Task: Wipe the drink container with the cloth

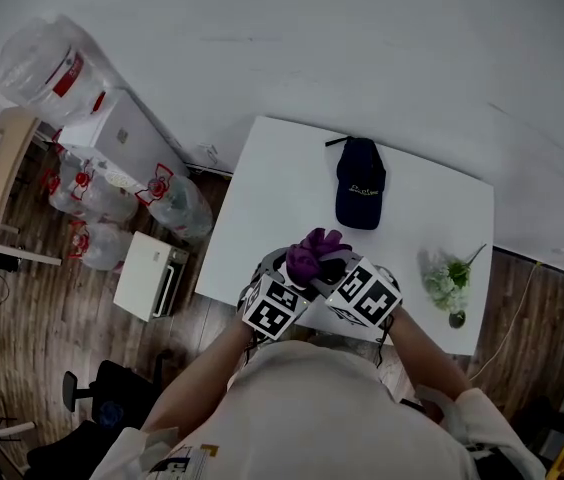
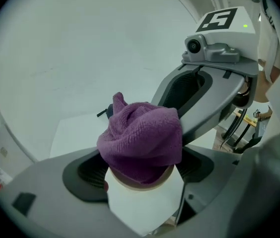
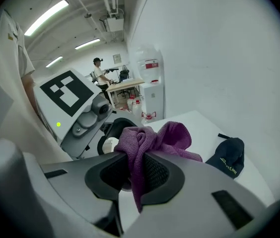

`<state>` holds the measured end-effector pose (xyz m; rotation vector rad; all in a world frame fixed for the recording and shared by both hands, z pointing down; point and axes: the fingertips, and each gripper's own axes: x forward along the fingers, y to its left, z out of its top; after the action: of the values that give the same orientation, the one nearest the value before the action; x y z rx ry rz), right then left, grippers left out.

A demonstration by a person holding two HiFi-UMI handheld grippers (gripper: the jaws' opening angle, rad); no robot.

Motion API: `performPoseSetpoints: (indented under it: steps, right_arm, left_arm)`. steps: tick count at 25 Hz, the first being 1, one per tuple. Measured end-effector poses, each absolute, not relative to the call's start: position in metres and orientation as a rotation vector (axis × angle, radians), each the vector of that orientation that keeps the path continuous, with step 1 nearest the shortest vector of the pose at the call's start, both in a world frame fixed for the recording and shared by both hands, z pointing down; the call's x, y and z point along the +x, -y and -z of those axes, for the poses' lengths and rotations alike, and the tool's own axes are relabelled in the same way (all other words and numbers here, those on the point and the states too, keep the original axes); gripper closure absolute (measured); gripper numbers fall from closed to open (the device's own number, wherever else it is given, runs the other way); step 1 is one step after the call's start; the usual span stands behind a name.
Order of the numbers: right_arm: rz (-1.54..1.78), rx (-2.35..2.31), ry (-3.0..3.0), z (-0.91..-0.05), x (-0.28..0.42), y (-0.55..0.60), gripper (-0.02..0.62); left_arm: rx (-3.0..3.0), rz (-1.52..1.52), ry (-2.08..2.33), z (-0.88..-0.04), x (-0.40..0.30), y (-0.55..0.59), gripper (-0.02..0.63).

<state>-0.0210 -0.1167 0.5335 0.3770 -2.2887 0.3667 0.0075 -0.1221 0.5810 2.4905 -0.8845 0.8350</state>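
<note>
Cloth (image 3: 155, 135) — in right tool (image 3: 135, 175), atop container (image 2: 141, 202)

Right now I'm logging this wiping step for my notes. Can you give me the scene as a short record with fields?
left gripper: jaws closed on the white drink container
right gripper: jaws closed on the purple cloth
cloth position: bunched over the container's top, covering its rim
table: white, grippers held above its near edge
other items: dark cap lying mid-table; white flowers at its right side, both apart from the grippers
task stage: cloth is on the container, so wiping looks under way
</note>
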Motion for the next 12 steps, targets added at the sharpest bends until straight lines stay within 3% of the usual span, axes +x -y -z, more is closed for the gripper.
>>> performPoseSetpoints:
  steps: [12]
  right_arm:
    - [-0.429,0.727,2.322,-0.537,-0.013,0.170,0.514]
  left_arm:
    - [2.500,-0.798,0.901,-0.581,0.007,0.121,0.201]
